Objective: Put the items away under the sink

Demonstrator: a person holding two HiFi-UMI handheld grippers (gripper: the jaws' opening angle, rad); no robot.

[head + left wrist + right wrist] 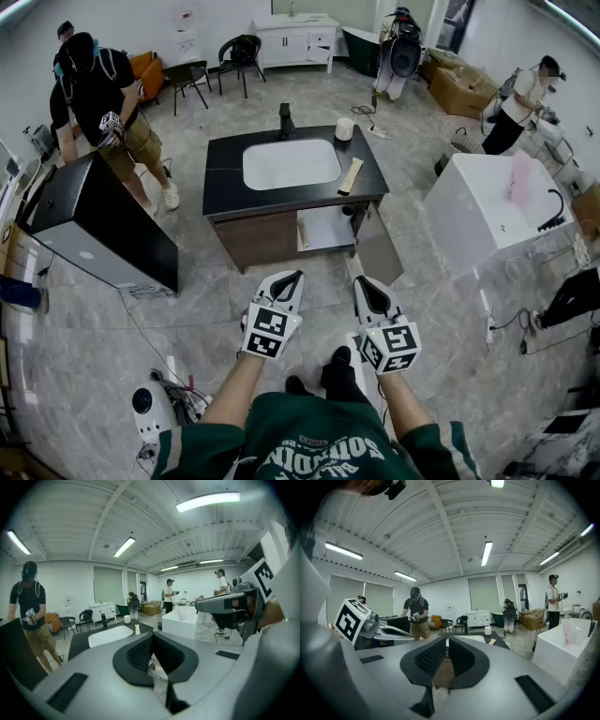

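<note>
**A:** Head view?
**B:** Left gripper (296, 276) and right gripper (358, 282) hover over the floor, well short of the sink cabinet (253, 239). White roll (344, 128) and tan strip (351, 175) sit on its counter.
**A:** Left gripper view?
**B:** Fingers (138, 653) together — empty.
**A:** Right gripper view?
**B:** Pads (429, 660) closed too — nothing held.

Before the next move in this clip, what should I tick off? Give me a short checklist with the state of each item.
1. Left gripper free: ok, jaws together, nothing between them.
2. Right gripper free: ok, jaws together, empty.
3. Cabinet door open: ok, swung out at the right.
4. Items to stow located: ok, white roll and beige flat piece lie on the countertop.
5. Grippers near enough to grasp: not ok, both hang well short of the countertop.
6. Room in the compartment: cannot tell, mostly hidden.
</note>
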